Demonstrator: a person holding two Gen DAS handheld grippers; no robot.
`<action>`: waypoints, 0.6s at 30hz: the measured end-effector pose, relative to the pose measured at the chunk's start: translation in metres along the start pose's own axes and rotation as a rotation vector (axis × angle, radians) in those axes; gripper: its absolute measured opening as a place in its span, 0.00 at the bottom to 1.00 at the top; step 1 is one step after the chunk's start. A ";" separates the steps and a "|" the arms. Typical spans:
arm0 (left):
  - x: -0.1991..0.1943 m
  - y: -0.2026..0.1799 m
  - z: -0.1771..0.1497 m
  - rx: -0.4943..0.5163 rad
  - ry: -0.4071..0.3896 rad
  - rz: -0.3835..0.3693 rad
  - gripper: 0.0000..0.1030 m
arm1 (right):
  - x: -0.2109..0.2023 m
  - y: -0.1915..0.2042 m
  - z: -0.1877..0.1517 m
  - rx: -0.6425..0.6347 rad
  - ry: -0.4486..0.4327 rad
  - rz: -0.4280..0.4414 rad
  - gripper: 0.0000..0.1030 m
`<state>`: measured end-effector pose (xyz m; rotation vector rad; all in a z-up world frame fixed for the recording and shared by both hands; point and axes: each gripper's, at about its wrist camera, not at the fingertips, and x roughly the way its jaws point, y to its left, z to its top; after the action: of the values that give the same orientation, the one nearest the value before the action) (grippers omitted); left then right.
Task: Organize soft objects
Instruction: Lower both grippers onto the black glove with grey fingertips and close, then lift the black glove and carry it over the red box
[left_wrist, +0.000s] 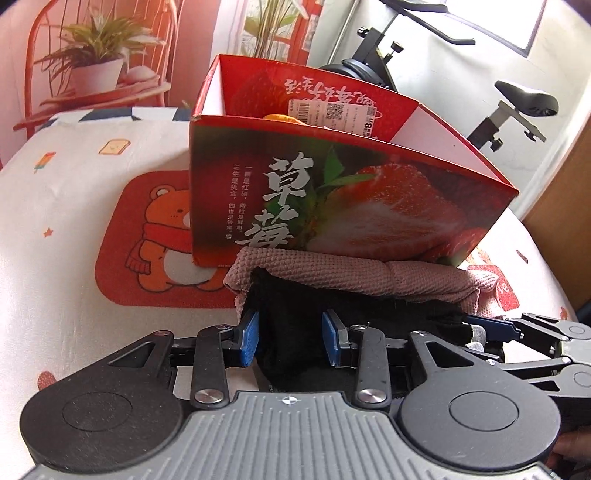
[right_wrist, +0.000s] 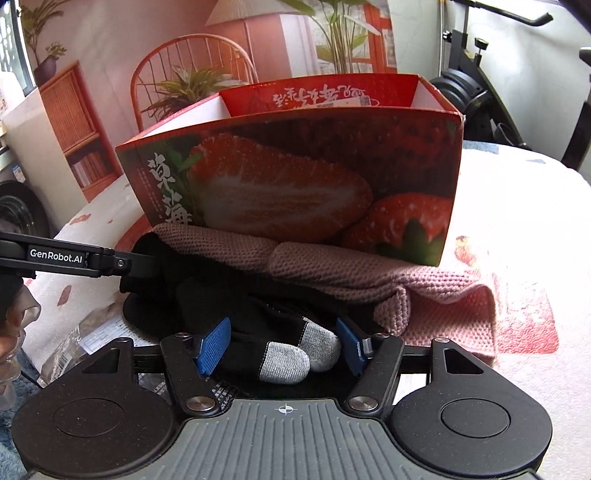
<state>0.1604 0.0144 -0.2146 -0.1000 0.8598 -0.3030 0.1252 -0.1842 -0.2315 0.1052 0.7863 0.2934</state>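
From the left wrist view, one red strawberry-printed carton (left_wrist: 332, 192) stands open-topped on the desk (left_wrist: 74, 206), which wears a pale cloth with one orange bear mat (left_wrist: 147, 240) under the carton's corner. One pink knitted cloth (left_wrist: 351, 277) lies bunched against the carton's front wall. One black glove (left_wrist: 291, 332) lies just in front of it, and the left gripper (left_wrist: 290, 338) has its two blue pads either side of the black fabric, set fairly narrow and seeming to pinch it. The right gripper (left_wrist: 495, 328) shows at the right edge, at the glove's other end.

From the right wrist view, the same carton (right_wrist: 295, 177) and pink cloth (right_wrist: 369, 273) sit ahead. The glove (right_wrist: 236, 314) shows two grey fingertips (right_wrist: 284, 360) lying between the right gripper (right_wrist: 284, 347) pads, which stand half open and clear of them. The left gripper (right_wrist: 140, 264) reaches in from the left onto the glove's black end.
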 end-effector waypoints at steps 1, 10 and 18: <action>-0.001 -0.001 -0.001 0.005 -0.008 0.002 0.30 | 0.000 0.000 -0.001 -0.002 0.001 0.004 0.55; -0.018 -0.002 -0.008 0.005 -0.057 0.002 0.11 | -0.004 0.004 -0.002 -0.011 0.003 0.032 0.33; -0.028 -0.004 -0.014 0.005 -0.077 -0.034 0.11 | -0.014 0.001 -0.002 0.012 -0.031 0.040 0.14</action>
<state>0.1313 0.0192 -0.2024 -0.1207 0.7815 -0.3309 0.1145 -0.1876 -0.2235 0.1371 0.7564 0.3245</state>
